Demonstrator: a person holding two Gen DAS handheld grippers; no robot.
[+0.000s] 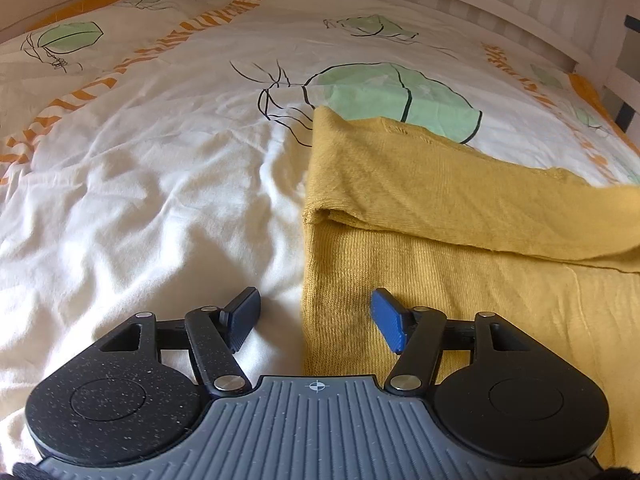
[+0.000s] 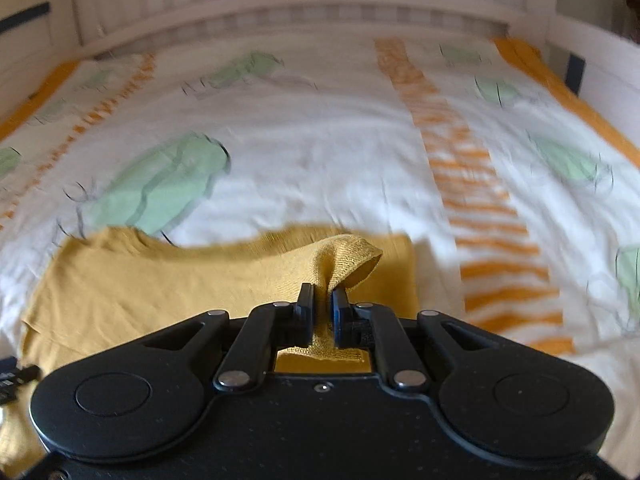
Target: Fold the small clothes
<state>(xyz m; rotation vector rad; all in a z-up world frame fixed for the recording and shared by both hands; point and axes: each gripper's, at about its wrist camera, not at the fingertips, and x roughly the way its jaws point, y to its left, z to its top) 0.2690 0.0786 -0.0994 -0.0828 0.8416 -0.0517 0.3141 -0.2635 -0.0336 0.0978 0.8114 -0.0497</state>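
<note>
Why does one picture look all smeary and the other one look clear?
The right wrist view is smeared: the bedsheet print streaks, while the right hand-held gripper pinching the yellow garment stays sharp. The left wrist view is crisp, with the garment's knit ribs and the left hand-held gripper clear; both views bend the edges.

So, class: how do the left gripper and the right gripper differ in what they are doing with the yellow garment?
The left gripper is open, straddling the yellow garment at its edge; the right gripper is shut, pinching a bunch of it. The left gripper's view is sharp; the right gripper's is blurred. Both point down at the bedspread.
</note>
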